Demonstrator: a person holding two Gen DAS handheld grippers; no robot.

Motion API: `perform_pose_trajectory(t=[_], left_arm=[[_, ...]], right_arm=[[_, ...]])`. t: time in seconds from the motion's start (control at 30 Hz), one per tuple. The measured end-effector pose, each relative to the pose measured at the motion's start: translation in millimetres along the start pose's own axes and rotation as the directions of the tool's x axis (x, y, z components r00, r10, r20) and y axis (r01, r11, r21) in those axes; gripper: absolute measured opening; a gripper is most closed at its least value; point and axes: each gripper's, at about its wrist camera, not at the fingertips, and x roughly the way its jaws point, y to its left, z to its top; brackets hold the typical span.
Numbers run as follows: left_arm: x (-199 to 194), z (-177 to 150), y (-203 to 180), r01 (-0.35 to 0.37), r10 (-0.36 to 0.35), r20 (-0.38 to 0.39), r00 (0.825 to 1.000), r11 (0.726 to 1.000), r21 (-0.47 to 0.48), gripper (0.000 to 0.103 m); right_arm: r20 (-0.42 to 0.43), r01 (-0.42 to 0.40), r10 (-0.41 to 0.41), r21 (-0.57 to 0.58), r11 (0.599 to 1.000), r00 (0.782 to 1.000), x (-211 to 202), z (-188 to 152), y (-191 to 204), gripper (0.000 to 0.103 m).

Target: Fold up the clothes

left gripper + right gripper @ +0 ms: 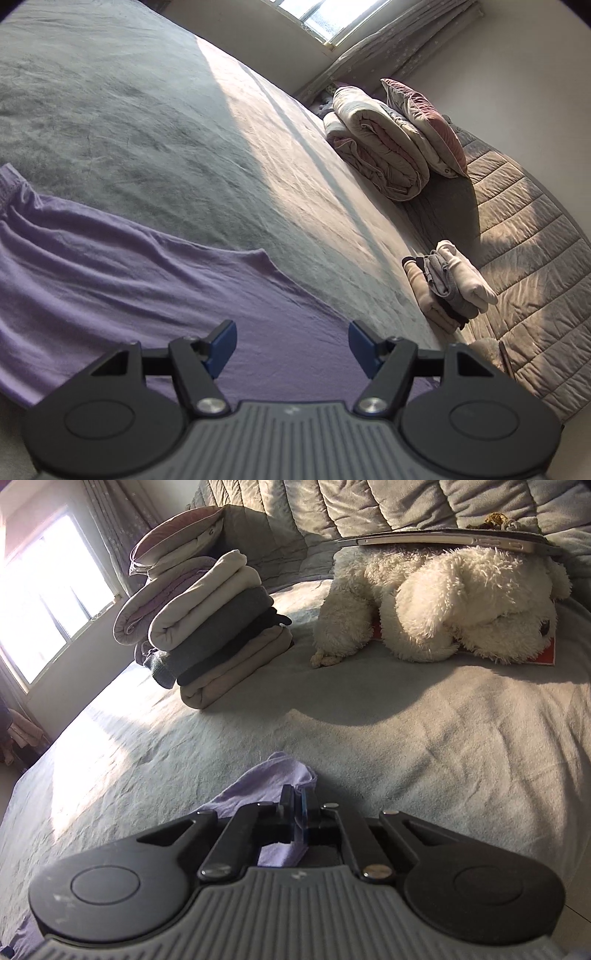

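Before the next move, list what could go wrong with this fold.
1. The right gripper pinches only a small corner of the purple garment, so the cloth may slip out when pulled.
2. The left gripper is open above the garment and holds nothing; a one-sided lift could drag it crooked.
3. The stack of folded clothes leans and stands nearby; a wide sweep might topple it.

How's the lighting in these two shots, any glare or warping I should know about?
Left wrist view: a sunlit band crosses the grey bedspread, the purple garment lies in shade, and fisheye bends the bed edge. Right wrist view: the window is blown out, washing out the bedspread below it; the plush dog and stack of folded clothes stay readable and cast soft shadows.
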Motion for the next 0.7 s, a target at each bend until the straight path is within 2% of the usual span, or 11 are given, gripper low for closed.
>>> perform_pose_trajectory(t=[0.2,0.37,0.6,0.7], left_arm=[[24,-10,-11,0.122,-0.129,-0.095,0.987,0.990,-0.076,0.068],[45,-22,-29,0.138,-0.145,-0.158,0.977,0.989,-0.056,0.068],[57,-26,-44,0.146,-0.148,-0.188,0.971,0.989,-0.029,0.068],[61,-27,-46,0.142,-0.144,-0.192,0.971,0.990,-0.026,0.068]], right_arm=[[-0.003,-0.054,0.054,-0.083,0.995,0.999,-5,2,29,0.004],[0.000,-0.033,0.034,-0.188,0.982,0.999,-9,2,43,0.004],[-0.012,0.049,-0.050,-0.105,0.993,0.999,-5,7,15,0.004],[-0.033,0.079,-0.080,-0.050,0.996,0.996,-2,6,-1,0.008]])
